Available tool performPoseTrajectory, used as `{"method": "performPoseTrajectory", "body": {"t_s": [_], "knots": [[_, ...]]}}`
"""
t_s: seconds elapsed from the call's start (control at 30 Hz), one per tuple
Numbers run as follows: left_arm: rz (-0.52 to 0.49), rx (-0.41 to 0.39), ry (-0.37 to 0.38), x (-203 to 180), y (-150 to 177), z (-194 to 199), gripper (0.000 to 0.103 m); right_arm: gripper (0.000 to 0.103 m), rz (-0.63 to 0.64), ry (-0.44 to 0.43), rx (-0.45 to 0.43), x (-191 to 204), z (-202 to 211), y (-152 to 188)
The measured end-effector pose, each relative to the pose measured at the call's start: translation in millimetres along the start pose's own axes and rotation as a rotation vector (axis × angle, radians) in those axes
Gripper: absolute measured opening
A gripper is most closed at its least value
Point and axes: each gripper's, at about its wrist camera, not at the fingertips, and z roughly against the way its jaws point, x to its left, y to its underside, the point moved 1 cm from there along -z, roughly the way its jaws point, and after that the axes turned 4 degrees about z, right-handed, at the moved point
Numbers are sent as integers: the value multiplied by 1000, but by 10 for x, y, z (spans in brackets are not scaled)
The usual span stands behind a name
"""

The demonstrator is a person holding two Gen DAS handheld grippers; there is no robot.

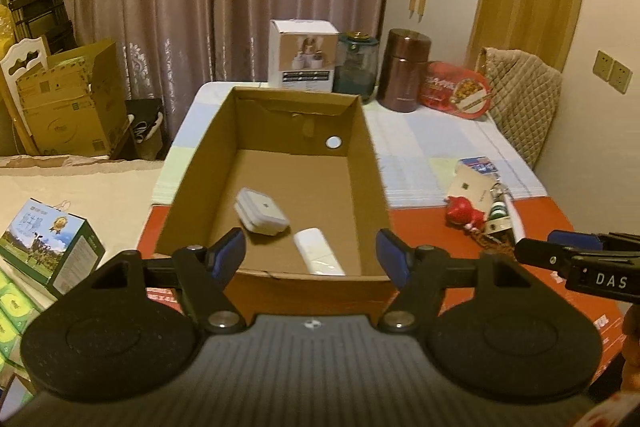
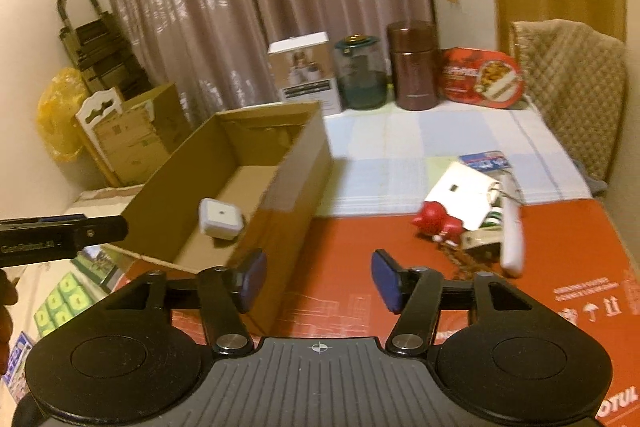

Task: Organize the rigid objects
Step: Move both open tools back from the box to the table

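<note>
1. Open brown cardboard box point(image 1: 280, 163) sits on the table, partly on a red printed cardboard sheet point(image 2: 360, 267), partly on a pale checked tablecloth point(image 2: 440, 147).
2. Inside the box: a white rounded-square plastic case point(image 1: 262, 213) on the floor, and a white oblong plastic device point(image 1: 318, 255) near the front wall, just beside the case but apart from it.
3. Left gripper point(image 1: 310, 255), with blue-padded black fingers, hangs over the near rim of the box. Fingers spread wide, nothing between them.
4. Right gripper point(image 2: 316, 277) is over the red sheet, just right of the box's side wall. Fingers likewise spread, holding nothing.
5. Clutter to the right of the box, on the seam between red sheet and cloth: a red figurine keychain point(image 2: 436, 221), a white card-like flat packet point(image 2: 460, 193), a small blue-printed packet point(image 2: 486, 159) and a white stick-shaped object point(image 2: 512, 239). They touch or overlap; details blurred in the right wrist view.
6. Back edge of table: a white product carton point(image 1: 302, 55), a teal glass jar point(image 1: 356, 65), a brown metal canister point(image 1: 404, 69), a red oval food tin point(image 1: 456, 89).
7. A quilted beige chair back point(image 1: 524, 99) stands to the table's right.
</note>
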Motion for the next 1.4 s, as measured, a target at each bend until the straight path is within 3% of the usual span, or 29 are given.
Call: {"method": "performPoseTrajectory", "body": {"t_s": [0.23, 0.33, 0.53, 0.8, 1.4], "knots": [[19, -26, 50, -281, 65, 103, 87, 74, -30, 83, -29, -343, 287, 96], [24, -36, 73, -424, 112, 144, 95, 77, -44, 126, -36, -509, 405, 186], [45, -28, 138, -724, 249, 156, 101, 80, -103, 202, -26, -896, 598, 401], [-14, 14, 187, -1142, 426, -26, 101, 80, -172, 268, -17, -1287, 712, 538], [-155, 63, 215, -1677, 644, -758, 101, 80, -187, 295, 8, -1810, 492, 578]]}}
